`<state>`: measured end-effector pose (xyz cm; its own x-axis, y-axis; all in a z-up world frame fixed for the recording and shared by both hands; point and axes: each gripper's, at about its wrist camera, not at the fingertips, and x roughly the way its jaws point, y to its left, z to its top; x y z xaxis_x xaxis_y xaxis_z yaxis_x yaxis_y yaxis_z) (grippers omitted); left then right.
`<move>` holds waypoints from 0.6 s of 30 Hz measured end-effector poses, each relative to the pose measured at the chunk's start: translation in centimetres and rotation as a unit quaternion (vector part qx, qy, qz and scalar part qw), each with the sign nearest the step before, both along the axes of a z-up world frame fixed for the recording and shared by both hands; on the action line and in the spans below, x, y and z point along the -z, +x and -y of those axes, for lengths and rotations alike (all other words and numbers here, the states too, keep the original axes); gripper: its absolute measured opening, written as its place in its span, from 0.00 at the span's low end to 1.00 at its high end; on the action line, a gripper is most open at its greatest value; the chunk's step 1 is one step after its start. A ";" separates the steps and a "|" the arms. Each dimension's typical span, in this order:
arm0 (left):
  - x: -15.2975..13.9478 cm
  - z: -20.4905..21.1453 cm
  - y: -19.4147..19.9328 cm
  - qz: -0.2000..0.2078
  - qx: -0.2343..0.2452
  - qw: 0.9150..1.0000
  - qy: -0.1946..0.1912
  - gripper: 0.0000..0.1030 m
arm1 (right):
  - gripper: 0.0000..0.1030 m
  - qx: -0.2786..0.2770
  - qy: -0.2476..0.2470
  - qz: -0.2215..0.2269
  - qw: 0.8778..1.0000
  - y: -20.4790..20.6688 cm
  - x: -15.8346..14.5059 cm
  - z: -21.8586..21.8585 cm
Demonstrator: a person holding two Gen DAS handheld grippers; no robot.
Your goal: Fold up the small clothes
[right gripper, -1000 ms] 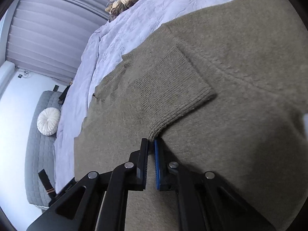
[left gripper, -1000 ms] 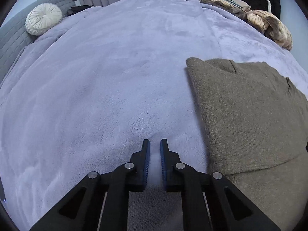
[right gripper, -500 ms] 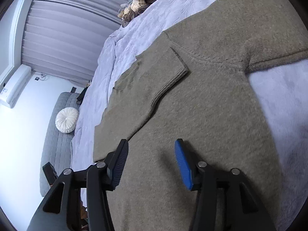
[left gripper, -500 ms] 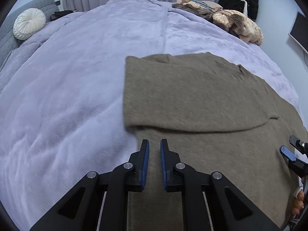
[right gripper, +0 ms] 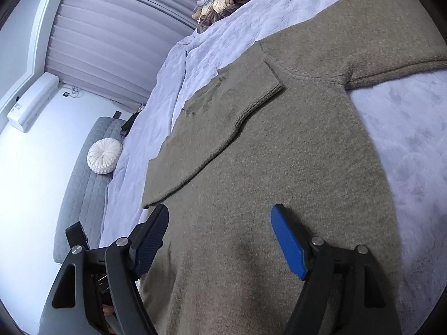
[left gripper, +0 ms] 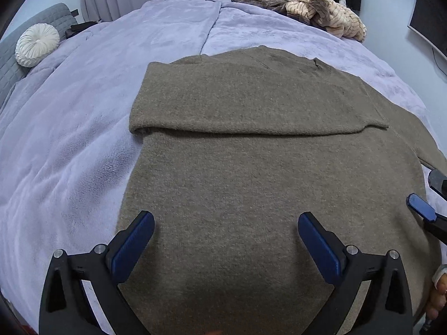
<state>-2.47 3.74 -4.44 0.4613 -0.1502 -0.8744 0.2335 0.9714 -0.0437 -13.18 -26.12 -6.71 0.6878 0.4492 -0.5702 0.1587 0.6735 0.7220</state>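
The brown sweater [left gripper: 251,195] lies flat on the bed [left gripper: 83,111], one sleeve folded across it. The left claw [left gripper: 226,231] tilts steeply down above it, jaws just opened wide, nothing between. The right claw [right gripper: 220,223] slants lower, jaws also just opened, empty.

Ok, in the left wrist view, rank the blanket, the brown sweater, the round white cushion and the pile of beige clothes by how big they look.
1. blanket
2. sweater
3. pile of clothes
4. cushion
The pile and cushion lie far back, so their true sizes are unsure.
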 end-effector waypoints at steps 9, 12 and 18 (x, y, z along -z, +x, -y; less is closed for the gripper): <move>0.0 1.9 -0.2 0.003 -0.009 1.000 0.001 1.00 | 0.77 0.041 0.023 -0.008 0.999 3.3 -0.1 3.3; -0.3 2.0 0.6 0.009 -0.024 1.000 0.000 1.00 | 0.76 0.051 0.068 -0.016 0.996 6.5 1.0 4.7; -0.8 2.4 1.8 0.015 -0.040 0.999 -0.010 1.00 | 0.71 0.076 0.062 -0.034 0.995 12.0 2.3 5.2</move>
